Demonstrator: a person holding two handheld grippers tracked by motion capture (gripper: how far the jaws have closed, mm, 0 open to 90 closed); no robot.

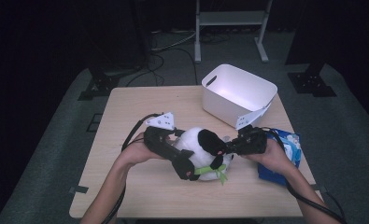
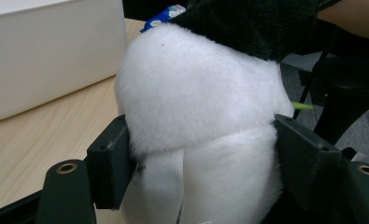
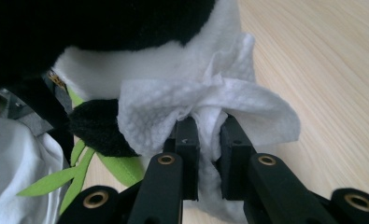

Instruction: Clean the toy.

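A black-and-white plush panda (image 1: 198, 151) with a green ribbon (image 1: 216, 171) lies near the middle of the wooden table (image 1: 140, 186). My left gripper (image 1: 186, 167) comes in from its left. In the left gripper view its jaws (image 2: 201, 158) press into both sides of the white plush body (image 2: 191, 88). My right gripper (image 1: 229, 147) is at the panda's right side. In the right gripper view it (image 3: 209, 135) is shut on a crumpled white wipe (image 3: 168, 109), which rests against the panda's white and black fur (image 3: 126, 60). The green ribbon (image 3: 56, 183) hangs below.
A white plastic bin (image 1: 238, 93) stands at the back right of the table, seen also as the white bin (image 2: 46, 51) beyond the plush. A blue packet (image 1: 287, 151) lies under the right hand near the table's right edge. Bare wood spreads along the front and left.
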